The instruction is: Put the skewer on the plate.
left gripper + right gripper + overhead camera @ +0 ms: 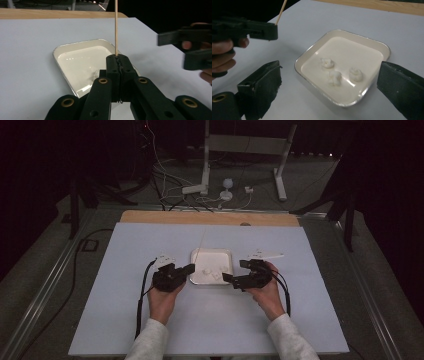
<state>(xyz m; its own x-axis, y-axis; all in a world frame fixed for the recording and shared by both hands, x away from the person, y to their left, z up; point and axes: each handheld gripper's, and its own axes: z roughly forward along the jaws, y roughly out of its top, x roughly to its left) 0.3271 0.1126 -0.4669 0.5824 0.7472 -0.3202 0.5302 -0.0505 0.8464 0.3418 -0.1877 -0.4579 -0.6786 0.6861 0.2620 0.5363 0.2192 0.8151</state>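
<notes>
While I hold the left tongs (pixel 117 60) pressed together on the thin wooden skewer (pixel 116 25), the stick rises from between the jaws and leans away over the far side of the desk (pixel 125 320). The right tongs (pixel 329 82) are spread wide, jaws well apart, hovering just off the near right corner of the white tray (pixel 384 51) and holding nothing. That tray sits near the middle of the desk, between my two tools, and three small white marshmallows (pixel 340 72) lie in its near half, close together but not touching.

As I read it, the job is to spear these soft pieces onto the stick, and I am about to reach for the first one.

Several things could go wrong. Since the skewer is gripped only at its lower end, any sideways push could pivot it in the jaws or let it slip out. If the open jaws close too hard, the soft lump will squash; too lightly, and it may roll across the slick tray. Nudging the rim could slide the whole tray over the smooth desk. Bringing the two tools together off-line could snap the stick.
</notes>
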